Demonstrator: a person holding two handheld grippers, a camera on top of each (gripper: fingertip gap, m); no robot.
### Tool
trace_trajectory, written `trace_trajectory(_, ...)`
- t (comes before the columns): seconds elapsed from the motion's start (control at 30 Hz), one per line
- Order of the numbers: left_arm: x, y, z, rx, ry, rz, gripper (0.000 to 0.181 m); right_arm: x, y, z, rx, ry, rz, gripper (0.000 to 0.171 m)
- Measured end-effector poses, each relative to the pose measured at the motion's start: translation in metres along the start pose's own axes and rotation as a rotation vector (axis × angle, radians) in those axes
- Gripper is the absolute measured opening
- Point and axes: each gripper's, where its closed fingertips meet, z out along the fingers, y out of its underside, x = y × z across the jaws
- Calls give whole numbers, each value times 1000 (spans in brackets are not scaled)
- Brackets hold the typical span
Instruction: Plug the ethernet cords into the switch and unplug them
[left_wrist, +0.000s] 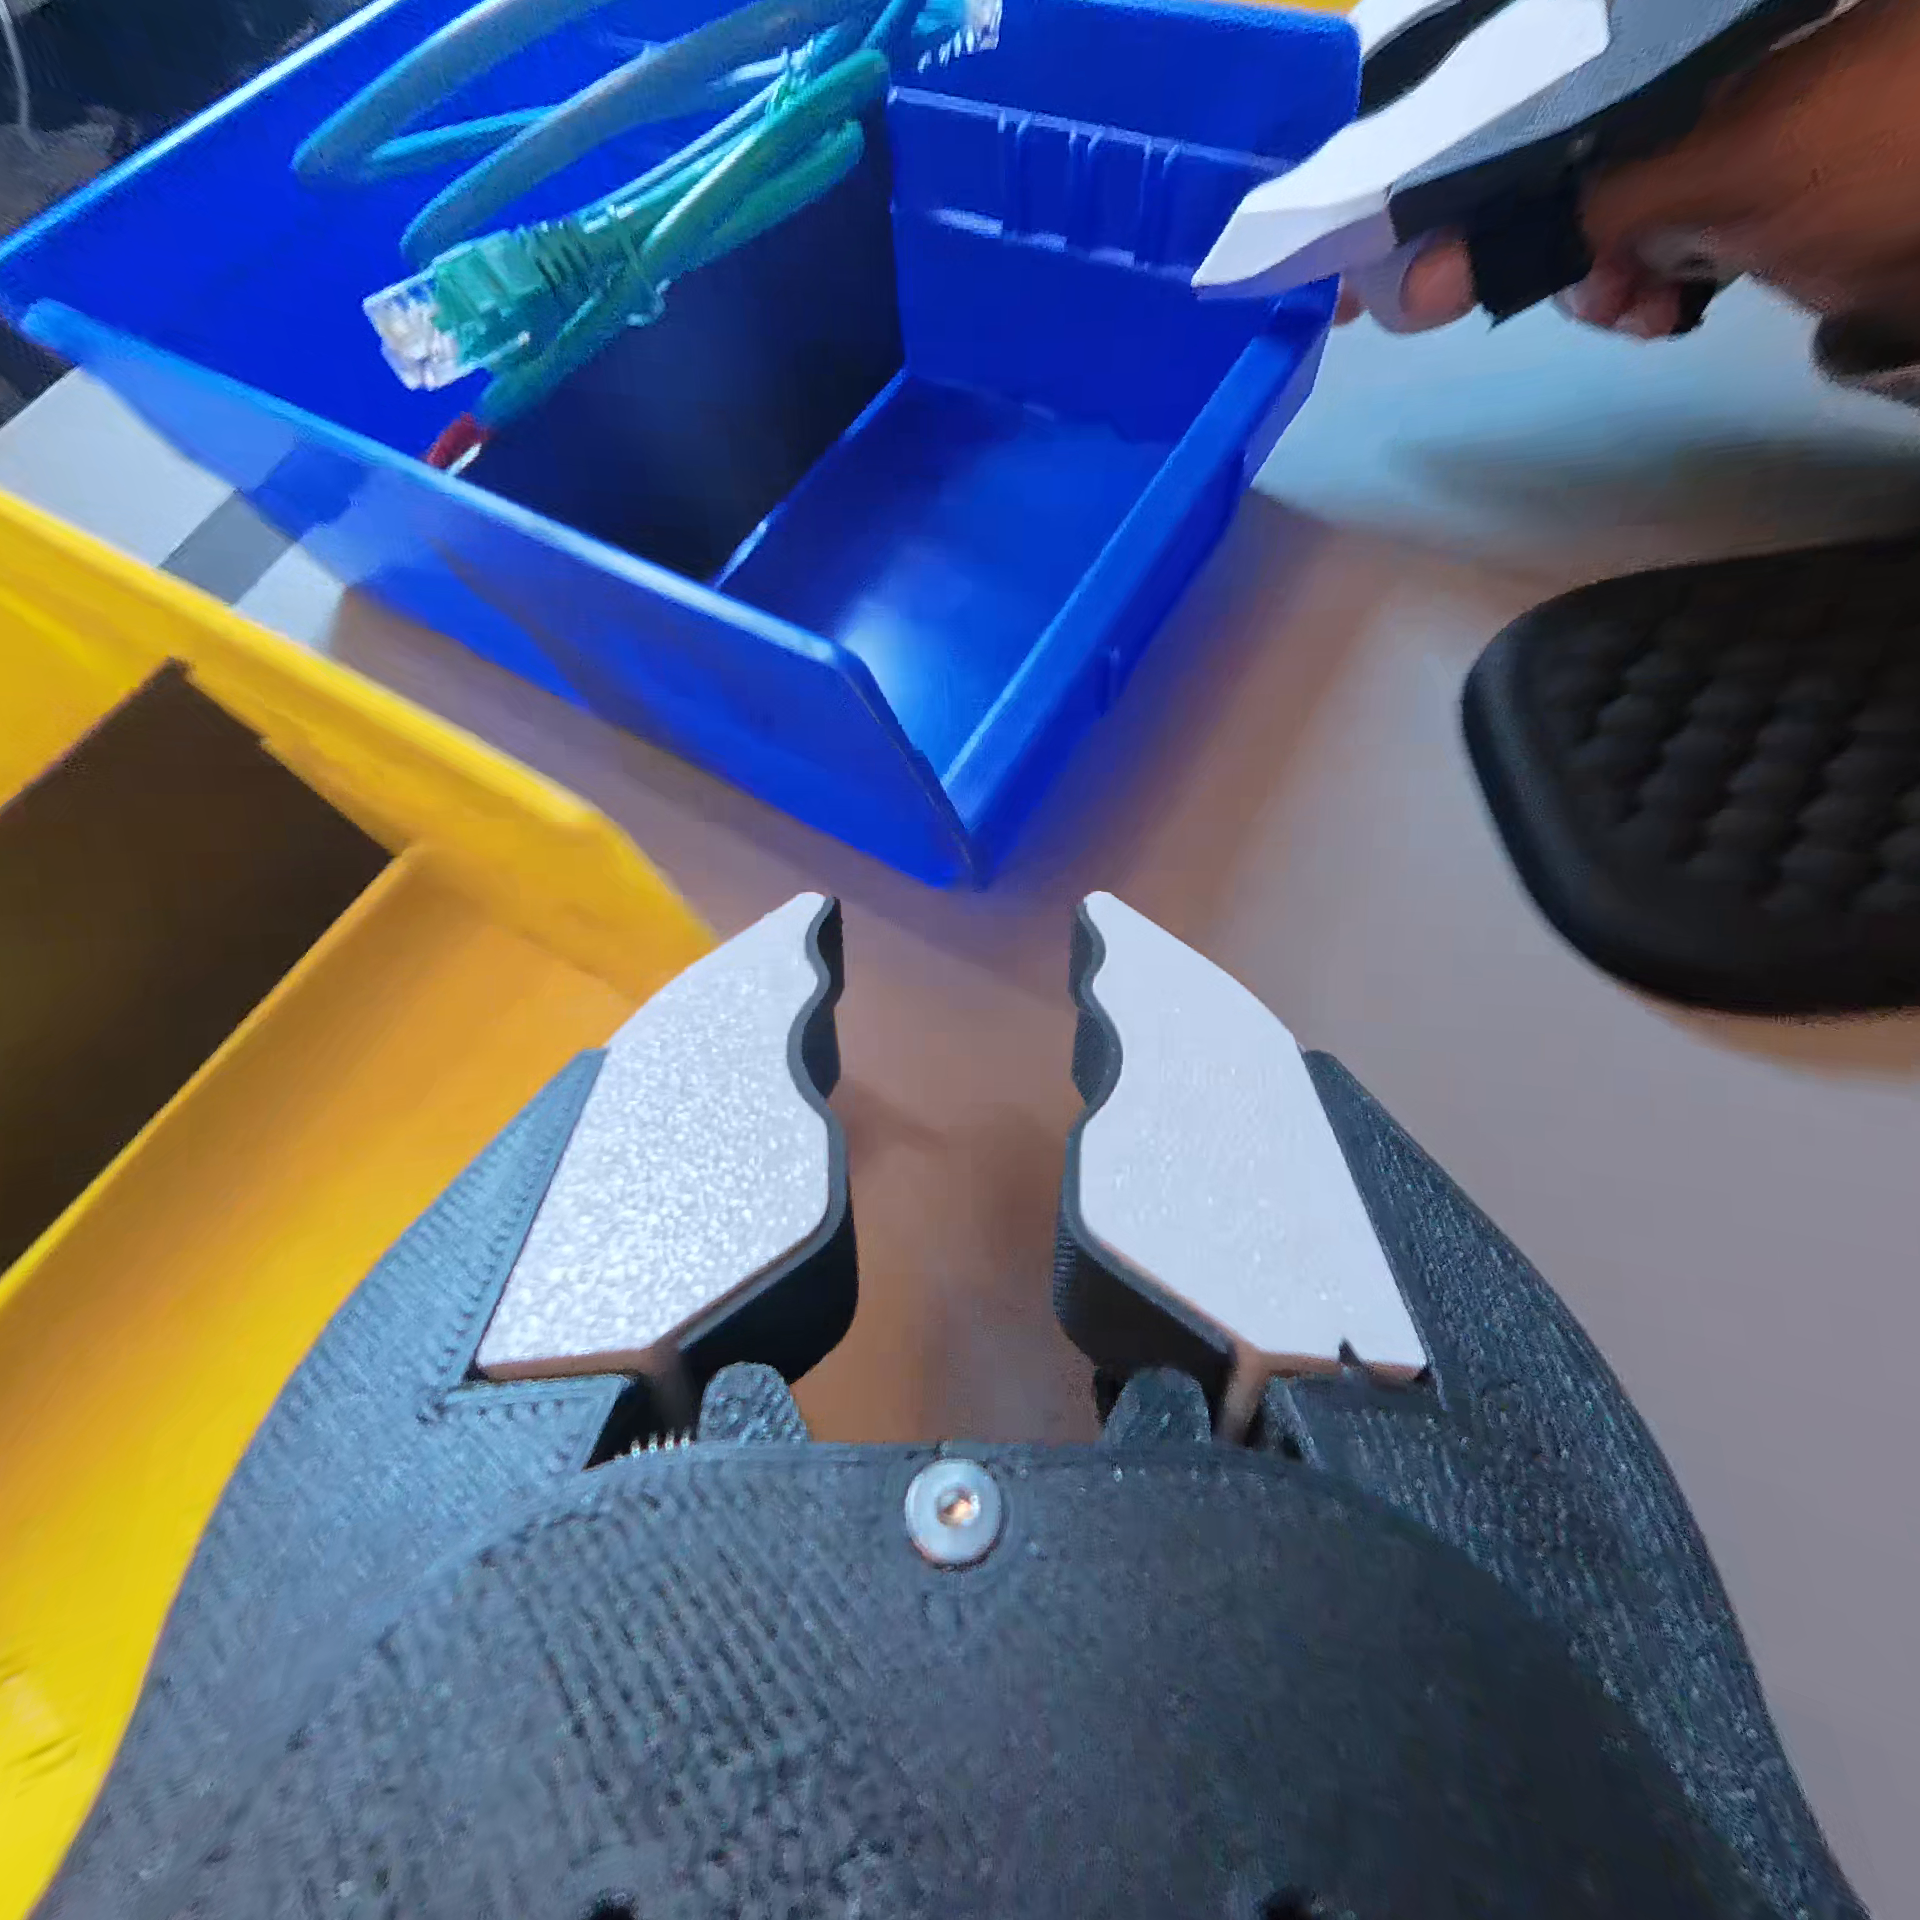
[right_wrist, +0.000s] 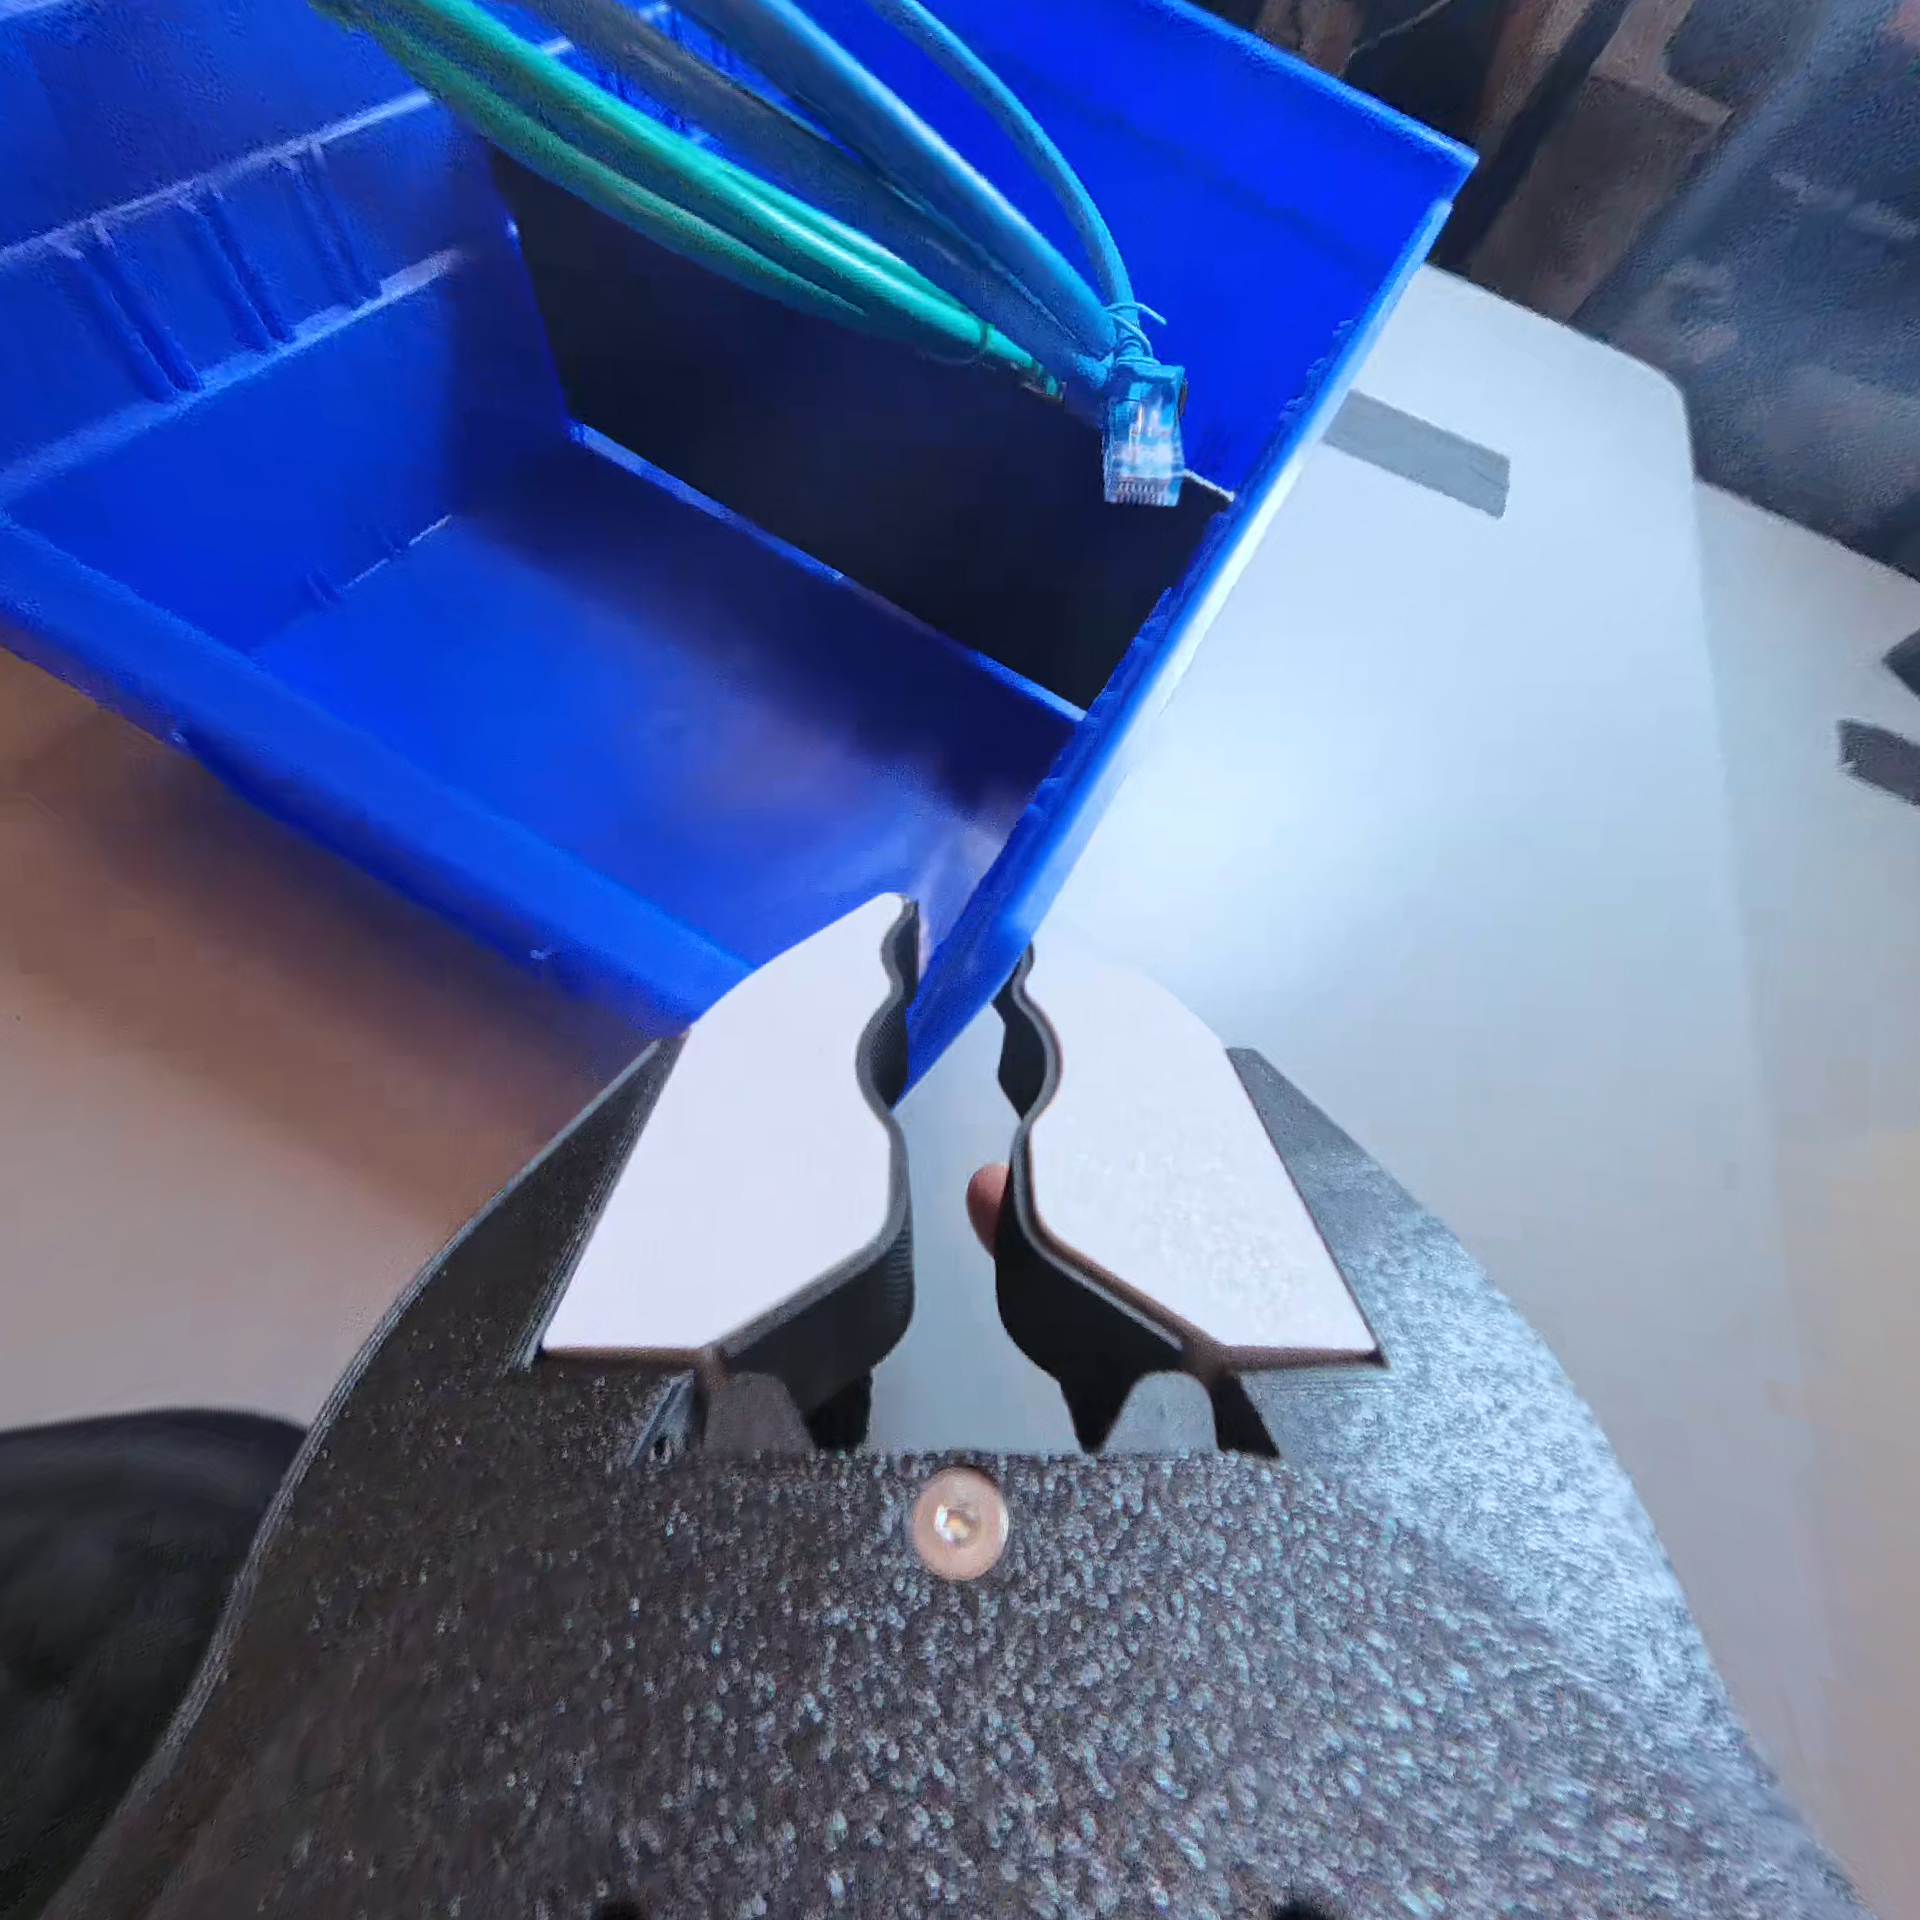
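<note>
Green ethernet cords and blue ethernet cords lie bundled in the far compartment of a blue bin. My left gripper is open and empty, low over the table just short of the bin's near corner. My right gripper has its jaws closed narrowly on the corner of the bin's side wall. It also shows in the left wrist view, held by a hand at the bin's far right corner. The blue plug and green cords hang ahead of it. No switch is in view.
A yellow bin stands left of the left gripper. A black padded cushion lies to the right. The bin's near compartment holds nothing. Grey tape marks sit on the white table. Spacing between my two grippers at the tips: around 20 centimeters.
</note>
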Motion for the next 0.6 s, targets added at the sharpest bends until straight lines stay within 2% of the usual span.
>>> trace_trajectory(0.13,32,-11,18,77,-27,-18,50,-11,9,-31,25,-8,-8,9)
trace_trajectory(0.2,35,-10,23,58,-68,-24,50,-18,7,-49,66,37,-53,7)
trace_trajectory(0.3,42,-16,17,77,-94,31,49,-22,2,-74,107,86,-82,8)
trace_trajectory(0.47,43,-39,-20,128,-120,90,43,-36,-15,-104,159,99,-103,9)
trace_trajectory(0.6,33,-69,-78,198,-188,129,40,-57,-60,-132,257,78,-146,10)
